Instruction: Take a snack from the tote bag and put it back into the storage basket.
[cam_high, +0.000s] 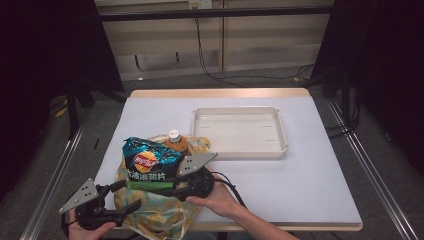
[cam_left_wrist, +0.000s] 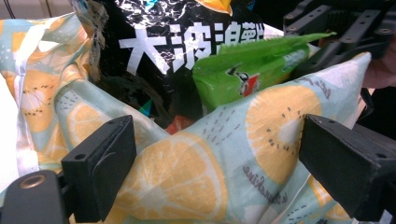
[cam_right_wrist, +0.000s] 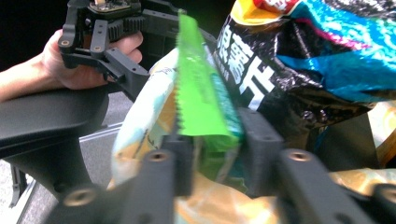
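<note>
A cloth bag (cam_high: 155, 212) printed with citrus slices lies at the table's near left. From its mouth stick a blue and black chip bag (cam_high: 147, 160), a white-capped bottle (cam_high: 175, 141) and a green packet (cam_high: 150, 185). My right gripper (cam_high: 172, 189) is shut on the green packet (cam_right_wrist: 198, 93) at the bag's rim, with the chip bag (cam_right_wrist: 317, 60) just beside it. My left gripper (cam_high: 125, 196) stands open, its jaws wide on either side of a bulge of the bag's fabric (cam_left_wrist: 187, 177). The chip bag (cam_left_wrist: 177, 46) and green packet (cam_left_wrist: 243, 74) rise behind that bulge.
A shallow white tray (cam_high: 240, 152) sits empty at the middle right of the white table top (cam_high: 310, 180), close to the bag's far side. Metal rails run along both table sides. Cables hang at the back wall.
</note>
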